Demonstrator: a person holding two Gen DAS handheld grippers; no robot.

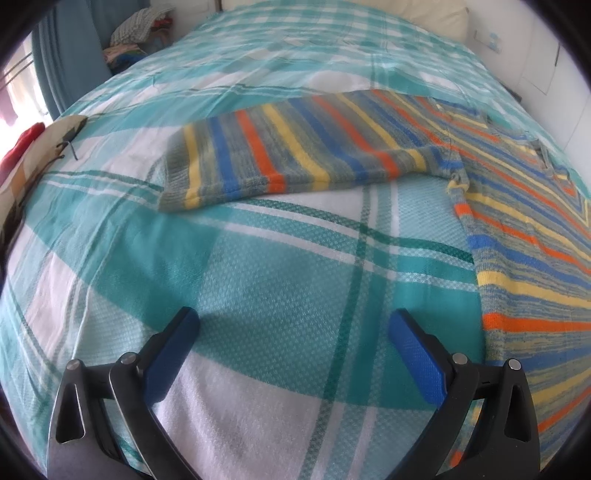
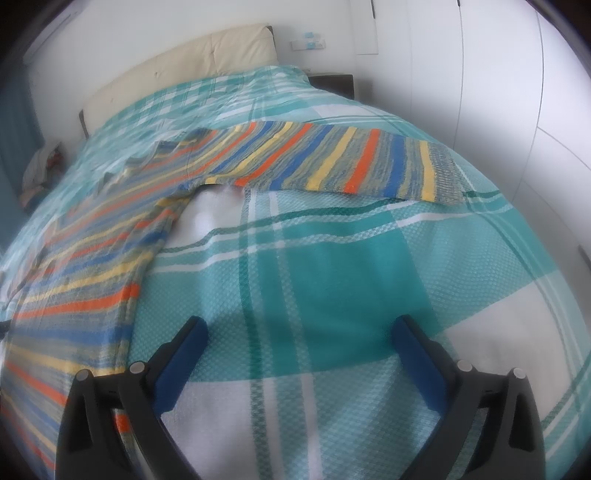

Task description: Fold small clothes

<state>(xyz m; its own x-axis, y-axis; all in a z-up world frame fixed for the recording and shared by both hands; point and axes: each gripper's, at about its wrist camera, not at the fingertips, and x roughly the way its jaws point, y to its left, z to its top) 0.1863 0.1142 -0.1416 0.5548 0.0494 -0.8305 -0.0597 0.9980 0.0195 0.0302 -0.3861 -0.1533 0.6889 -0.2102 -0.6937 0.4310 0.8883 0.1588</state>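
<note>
Left wrist view: the striped sweater [image 1: 517, 206] lies flat on the bed, its body filling the 3 o'clock side of my picture and one sleeve [image 1: 280, 155] stretched straight out toward 10 o'clock, cuff end at the far left. Nothing folded on it that I can see, so I judge we're right at the start: sleeves first.

My left gripper [image 1: 293, 325] hangs over bare bedspread, jaws spread wide, nothing between them. The sleeve is well apart from it, up at 12 o'clock; the sweater's side hem runs just beside my right-hand blue pad at 3 o'clock.

Over on the right wrist view, same story mirrored. The sweater [image 2: 85, 266] fills the 9 o'clock side, the other sleeve [image 2: 332, 166] reaches across the top toward 1 o'clock, ending in a grey ribbed cuff [image 2: 447, 177]. My right gripper [image 2: 299, 330] is wide open too, empty, over the teal checked bedspread [image 2: 351, 277].

Next move, as I read it: each gripper goes forward to its own cuff, pinches the knit, and carries it inward across the chest. The knit looks soft and loose, so it calls for a low approach to catch the cuff without also grabbing the bedspread under it.

Further out: cream headboard [image 2: 192, 62] at 11 o'clock, white wardrobe doors [image 2: 517, 92] at 2 o'clock, a pile of clothes [image 1: 129, 33] at the left view's 11 o'clock.
</note>
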